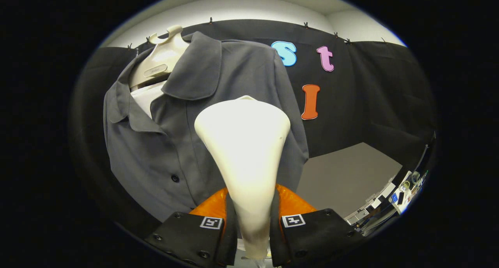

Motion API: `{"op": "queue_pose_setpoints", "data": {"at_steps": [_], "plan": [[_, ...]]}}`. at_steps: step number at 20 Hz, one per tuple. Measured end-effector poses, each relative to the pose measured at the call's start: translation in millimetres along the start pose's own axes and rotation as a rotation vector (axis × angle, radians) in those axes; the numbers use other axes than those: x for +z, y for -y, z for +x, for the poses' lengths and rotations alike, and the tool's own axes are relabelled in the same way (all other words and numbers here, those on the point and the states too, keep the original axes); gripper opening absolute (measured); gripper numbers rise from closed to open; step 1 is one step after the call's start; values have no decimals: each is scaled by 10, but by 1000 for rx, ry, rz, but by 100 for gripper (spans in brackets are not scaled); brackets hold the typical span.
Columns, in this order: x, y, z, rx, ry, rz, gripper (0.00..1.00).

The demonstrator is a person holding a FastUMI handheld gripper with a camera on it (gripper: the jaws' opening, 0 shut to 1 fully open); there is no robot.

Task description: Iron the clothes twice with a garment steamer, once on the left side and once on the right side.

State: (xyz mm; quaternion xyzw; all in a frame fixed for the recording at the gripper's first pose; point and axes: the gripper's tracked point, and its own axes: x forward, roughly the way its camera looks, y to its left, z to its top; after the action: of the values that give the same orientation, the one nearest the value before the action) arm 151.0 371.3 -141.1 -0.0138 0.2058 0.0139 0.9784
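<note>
The gripper has both fingers clamped on the narrow handle of one cream garment steamer, whose wide head rises ahead of them. Just beyond hangs one grey shirt on a pale hanger, the steamer head over its right half. Two dark buttons show. Beside the shirt's right edge lies open grey floor.

A recording booth: black cloth wall clipped up beneath a white wall, cluttered equipment bench at one side.
</note>
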Motion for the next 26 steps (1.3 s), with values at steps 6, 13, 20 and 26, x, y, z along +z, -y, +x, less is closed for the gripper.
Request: {"op": "queue_pose_setpoints", "data": {"at_steps": [6,13,20,26], "plan": [[-304,23,210,-16,-31,-29,42],[-715,76,300,-31,-73,-74,42],[-1359,152,343,-33,-168,-68,42],[-1810,248,409,-46,-219,-73,42]]}}
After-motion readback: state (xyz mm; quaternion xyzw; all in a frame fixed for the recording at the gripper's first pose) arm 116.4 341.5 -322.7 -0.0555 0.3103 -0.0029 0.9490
